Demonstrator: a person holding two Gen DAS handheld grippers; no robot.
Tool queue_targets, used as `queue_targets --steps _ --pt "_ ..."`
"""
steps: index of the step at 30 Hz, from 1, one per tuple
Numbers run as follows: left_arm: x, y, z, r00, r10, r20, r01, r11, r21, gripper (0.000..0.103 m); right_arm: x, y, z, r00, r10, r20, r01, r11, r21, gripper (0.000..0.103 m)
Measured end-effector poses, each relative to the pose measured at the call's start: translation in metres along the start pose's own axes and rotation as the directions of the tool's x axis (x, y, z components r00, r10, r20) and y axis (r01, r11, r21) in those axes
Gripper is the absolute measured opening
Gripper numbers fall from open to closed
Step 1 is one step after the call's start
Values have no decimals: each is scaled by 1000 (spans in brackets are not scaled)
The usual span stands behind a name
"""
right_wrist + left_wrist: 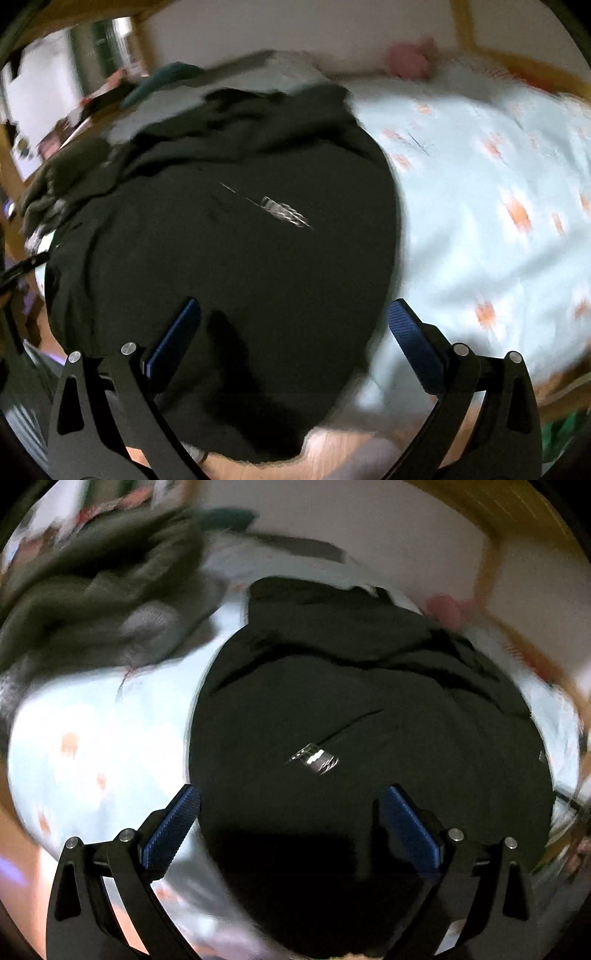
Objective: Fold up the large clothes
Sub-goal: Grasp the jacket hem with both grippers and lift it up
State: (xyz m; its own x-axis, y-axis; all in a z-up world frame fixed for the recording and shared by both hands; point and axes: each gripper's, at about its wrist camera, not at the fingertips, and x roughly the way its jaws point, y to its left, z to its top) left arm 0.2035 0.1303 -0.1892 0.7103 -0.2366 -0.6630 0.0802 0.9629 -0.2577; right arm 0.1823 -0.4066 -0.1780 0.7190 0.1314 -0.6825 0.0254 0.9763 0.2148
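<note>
A large black garment (351,709) with a silver zipper pull (314,757) lies spread on a bed with a pale blue sheet (92,738). It also shows in the right wrist view (229,251), zipper pull (284,212) near its middle. My left gripper (291,805) is open and empty, hovering over the garment's near left part. My right gripper (295,325) is open and empty over the garment's near right edge. Both views are motion-blurred.
An olive-green garment pile (92,602) lies at the far left of the bed. A pink object (410,61) sits by the wall. A wooden bed frame (491,572) runs along the far side. The sheet (498,203) extends to the right.
</note>
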Motion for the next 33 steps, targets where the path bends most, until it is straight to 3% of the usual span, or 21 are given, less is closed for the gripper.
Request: queue_targets --steps 4,6,9,11,12,13,14,16,19,21,23,24,25,26,27,28,29,30,31,32,33 --pt "25 33 -21 976 -191 -100 170 967 -189 98 11 -32 -28 976 209 -58 -192 958 215 100" --pt "38 36 -25 956 -267 -124 233 943 -238 98 23 -36 -35 931 358 -63 -325 897 299 100" --pt "44 41 -25 951 -293 -100 254 922 -291 98 40 -31 -39 904 421 -71 -382 872 306 100" --pt "42 45 -31 921 -381 -84 331 876 -352 97 49 -31 -39 909 410 -71 -370 875 311 100" --pt "41 43 -33 903 -422 -78 366 853 -372 80 49 -32 -41 906 419 -54 -382 867 319 100" --pt "42 41 -34 900 -427 -84 369 852 -371 60 48 -33 -41 891 453 -36 -416 845 337 81" --pt "41 38 -33 911 -400 -99 343 870 -353 56 46 -34 -42 883 468 -30 -428 830 356 63" --pt "40 37 -31 904 -418 -92 361 860 -362 43 43 -32 -41 883 468 -27 -430 832 352 53" --pt "37 36 -26 891 -449 -71 392 838 -380 35 36 -38 -42 827 561 29 -528 758 383 41" --pt "41 35 -26 890 -446 -92 376 834 -404 42 37 -46 -46 823 568 20 -524 745 413 50" --pt "55 42 -37 883 -448 -143 341 819 -462 82 48 -54 -56 885 462 -59 -395 811 431 77" --pt "67 42 -45 861 -475 -182 332 796 -505 95 49 -56 -59 879 474 -39 -412 799 437 76" --pt "68 39 -49 864 -472 -174 334 797 -503 95 49 -59 -62 870 493 -21 -432 781 451 68" --pt "63 37 -51 867 -466 -177 338 811 -478 94 51 -61 -63 823 568 -9 -495 724 481 48" --pt "63 30 -51 856 -475 -205 352 825 -441 89 46 -61 -63 806 592 9 -526 709 471 40" --pt "59 21 -49 848 -486 -213 379 836 -398 64 38 -61 -63 784 620 28 -565 694 447 34" --pt "54 16 -47 842 -502 -200 406 832 -379 55 28 -61 -62 729 680 81 -640 634 435 29" --pt "50 12 -45 807 -567 -166 476 790 -387 35 21 -62 -61 683 718 131 -692 581 428 25" --pt "43 11 -44 788 -600 -142 514 766 -386 33 13 -66 -60 632 751 192 -744 520 419 25" --pt "41 9 -41 781 -612 -126 531 756 -382 33 10 -68 -60 622 753 213 -755 504 419 25" --pt "41 8 -39 785 -607 -125 525 758 -387 34 10 -70 -59 672 718 181 -711 557 429 27"
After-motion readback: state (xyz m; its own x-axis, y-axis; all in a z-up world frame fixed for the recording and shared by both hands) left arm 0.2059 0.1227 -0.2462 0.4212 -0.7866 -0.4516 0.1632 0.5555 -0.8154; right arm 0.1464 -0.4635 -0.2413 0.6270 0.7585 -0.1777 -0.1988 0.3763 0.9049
